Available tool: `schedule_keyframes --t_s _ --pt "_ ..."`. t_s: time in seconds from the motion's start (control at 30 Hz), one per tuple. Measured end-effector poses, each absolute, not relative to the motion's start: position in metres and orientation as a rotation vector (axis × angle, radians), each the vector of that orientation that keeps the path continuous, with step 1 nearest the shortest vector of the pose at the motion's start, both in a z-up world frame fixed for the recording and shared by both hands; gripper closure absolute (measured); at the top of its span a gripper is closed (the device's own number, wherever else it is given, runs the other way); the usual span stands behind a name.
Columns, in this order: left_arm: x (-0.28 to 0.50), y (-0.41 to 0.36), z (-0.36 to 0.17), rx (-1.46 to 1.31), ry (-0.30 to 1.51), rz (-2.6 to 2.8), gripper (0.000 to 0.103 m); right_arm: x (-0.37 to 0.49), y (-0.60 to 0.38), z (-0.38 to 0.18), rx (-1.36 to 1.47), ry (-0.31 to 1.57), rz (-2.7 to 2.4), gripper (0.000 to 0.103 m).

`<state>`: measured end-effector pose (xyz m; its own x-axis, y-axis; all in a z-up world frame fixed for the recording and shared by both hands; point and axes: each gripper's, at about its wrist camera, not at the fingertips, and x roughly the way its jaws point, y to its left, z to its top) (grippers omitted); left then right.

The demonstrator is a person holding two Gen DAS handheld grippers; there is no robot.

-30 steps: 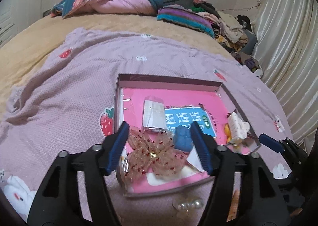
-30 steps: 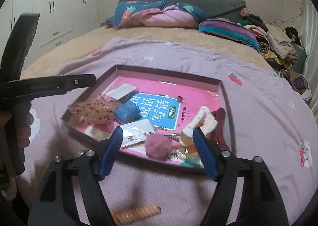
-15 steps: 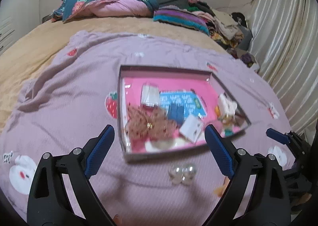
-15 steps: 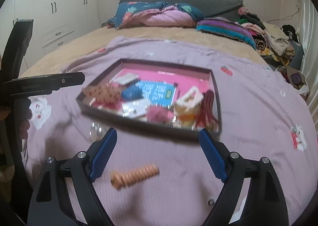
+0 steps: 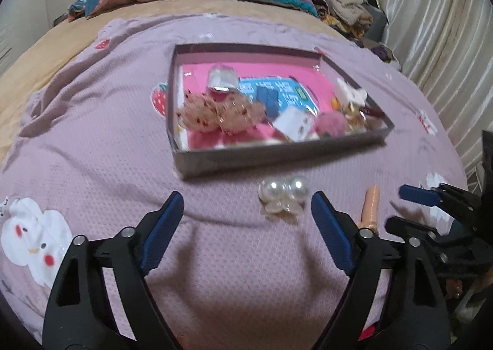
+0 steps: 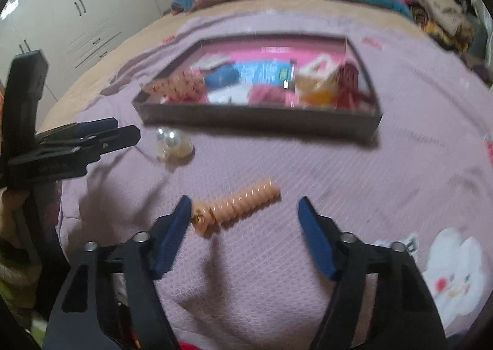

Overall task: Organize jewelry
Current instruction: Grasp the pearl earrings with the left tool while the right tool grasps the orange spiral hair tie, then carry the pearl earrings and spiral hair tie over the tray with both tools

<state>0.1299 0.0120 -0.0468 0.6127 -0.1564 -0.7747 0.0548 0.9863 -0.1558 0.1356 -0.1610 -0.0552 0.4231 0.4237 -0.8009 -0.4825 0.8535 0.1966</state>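
Two pieces lie outside the tray [image 5: 277,156], on the blanket [image 5: 92,140]: pearl clip [image 5: 283,193] just in front of the tray's near wall, orange spiral clip [image 6: 237,207] nearer the person, to its right. Left gripper [image 5: 246,217] spread wide, empty, clip just ahead of its right finger. Right gripper [image 6: 242,220] also spread, empty, spiral's gold end beside its left finger. My read: pickup step. Centre each piece between the fingers first. Pinch spiral across its width, go low, avoid snagging fabric.
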Motion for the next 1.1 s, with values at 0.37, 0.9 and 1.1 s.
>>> schedule_keyframes --t_s 0.37,0.9,1.1 --pt "0.137 -0.007 -0.063 -0.107 0.927 -0.192 0.030 0.157 -0.152 -0.072 0.053 1.042 0.569 0.059" --pt "0.153 -0.027 -0.077 -0.076 0.941 -0.189 0.066 0.161 -0.177 -0.044 -0.005 0.843 0.451 0.086" --pt "0.140 -0.011 -0.048 -0.128 0.859 -0.185 0.066 0.155 -0.188 -0.027 -0.024 0.768 0.428 0.086"
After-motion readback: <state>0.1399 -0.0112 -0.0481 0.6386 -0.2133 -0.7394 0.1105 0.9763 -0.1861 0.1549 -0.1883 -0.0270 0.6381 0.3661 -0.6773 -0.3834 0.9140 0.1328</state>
